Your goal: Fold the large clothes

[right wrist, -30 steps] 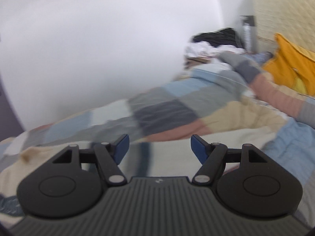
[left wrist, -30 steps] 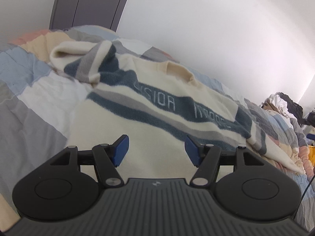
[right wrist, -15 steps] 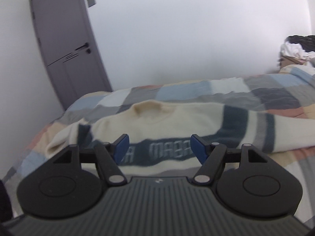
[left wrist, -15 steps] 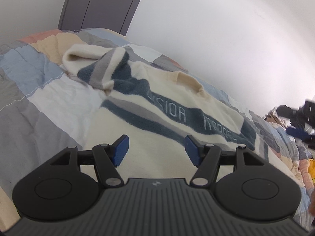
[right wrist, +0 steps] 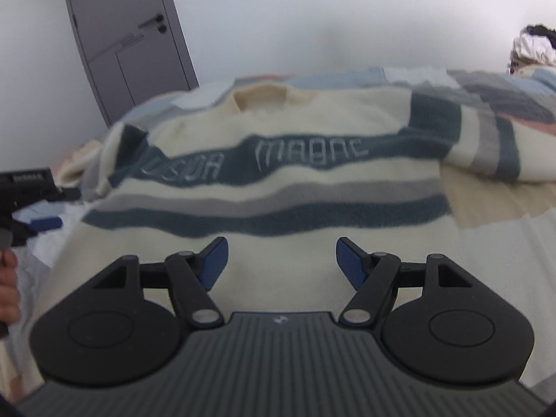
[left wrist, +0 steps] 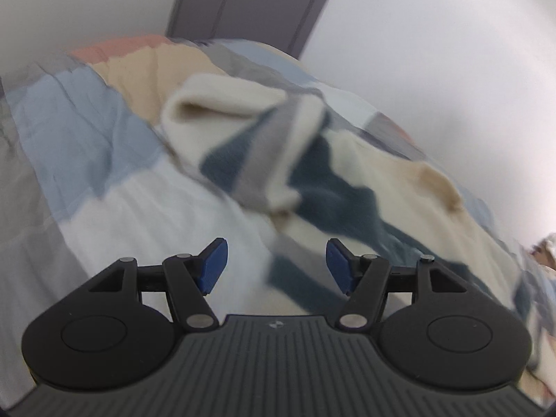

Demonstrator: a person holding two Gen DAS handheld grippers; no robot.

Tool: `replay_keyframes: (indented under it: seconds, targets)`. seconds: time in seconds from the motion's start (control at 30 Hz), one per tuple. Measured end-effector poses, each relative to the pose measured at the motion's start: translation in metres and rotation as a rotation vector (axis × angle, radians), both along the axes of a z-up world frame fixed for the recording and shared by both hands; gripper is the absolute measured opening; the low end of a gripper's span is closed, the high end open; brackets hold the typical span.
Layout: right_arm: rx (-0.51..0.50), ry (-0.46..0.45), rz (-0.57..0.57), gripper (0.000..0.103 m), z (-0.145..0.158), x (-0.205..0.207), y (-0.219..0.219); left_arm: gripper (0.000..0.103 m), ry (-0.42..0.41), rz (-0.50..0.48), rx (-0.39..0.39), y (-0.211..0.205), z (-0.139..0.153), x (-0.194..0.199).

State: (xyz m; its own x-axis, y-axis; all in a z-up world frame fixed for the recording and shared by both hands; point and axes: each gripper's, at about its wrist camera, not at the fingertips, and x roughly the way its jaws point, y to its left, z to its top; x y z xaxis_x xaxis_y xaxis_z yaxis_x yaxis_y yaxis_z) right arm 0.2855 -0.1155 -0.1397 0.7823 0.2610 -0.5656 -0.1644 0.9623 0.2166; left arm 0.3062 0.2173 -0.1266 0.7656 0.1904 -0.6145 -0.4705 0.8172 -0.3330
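A big cream knitted sweater with dark teal and grey stripes lies spread out flat on the bed, front side up. The bed has a patchwork quilt of blue, grey, peach and white squares under the sweater. Pale letters run along the widest teal stripe across the sweater's chest. The sweater's neck hole points toward the far white wall.

One sleeve is folded back over the sweater's shoulder, on the side nearer the grey door. Its cuff end is bunched up into a soft lump. The other sleeve lies stretched out sideways from the sweater, away from the door.

The left tongs hang above the quilt just beside the sweater's edge, below the folded sleeve. Their blue pads are spread apart — nothing is between them. This view is blurry.

The right tongs hang over the bottom part of the sweater, the plain cream part below the stripes. They are spread apart too, and they pinch nothing.

In the right wrist view, the left tongs show at the sweater's door side, with a hand holding them. A heap of dark and white clothes sits far off past the stretched-out sleeve.
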Motion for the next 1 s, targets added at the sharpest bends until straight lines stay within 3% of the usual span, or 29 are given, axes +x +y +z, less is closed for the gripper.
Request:
replay_keyframes:
  seconds: [0.27, 0.33, 0.47, 0.57, 0.63, 0.67, 0.73, 0.8, 0.9, 1.0]
  targets:
    - [-0.023, -0.060, 0.028, 0.073, -0.019, 0.024, 0.014, 0.068, 0.078, 0.215, 0.182, 0.101, -0.006, 0.057]
    - [-0.054, -0.074, 0.032, 0.082, -0.022, 0.027, 0.024, 0.068, 0.090, 0.224, 0.195, 0.120, -0.010, 0.073]
    - [-0.072, -0.090, 0.029, 0.083, -0.022, 0.031, 0.031, 0.068, 0.118, 0.195, 0.224, 0.144, -0.015, 0.111]
    - [-0.071, -0.089, 0.010, 0.083, -0.023, 0.035, 0.033, 0.066, 0.153, 0.225, 0.227, 0.162, -0.017, 0.140]
    - [-0.092, -0.086, -0.002, 0.083, -0.025, 0.038, 0.038, 0.048, 0.174, 0.222, 0.269, 0.171, -0.016, 0.156]
    - [-0.101, -0.089, -0.009, 0.083, -0.025, 0.039, 0.040, 0.042, 0.178, 0.224, 0.264, 0.177, -0.014, 0.160]
    - [-0.117, -0.094, -0.022, 0.083, -0.026, 0.040, 0.044, 0.017, 0.147, 0.222, 0.200, 0.193, -0.010, 0.164]
    - [-0.138, -0.093, -0.028, 0.083, -0.027, 0.043, 0.048, 0.015, 0.101, 0.264, 0.135, 0.210, -0.004, 0.159]
    - [-0.147, -0.092, -0.036, 0.083, -0.028, 0.046, 0.052, 0.013, 0.034, 0.346, -0.041, 0.245, 0.000, 0.142]
    - [-0.158, -0.090, -0.048, 0.084, -0.028, 0.049, 0.055, 0.013, 0.017, 0.374, -0.091, 0.266, -0.001, 0.131]
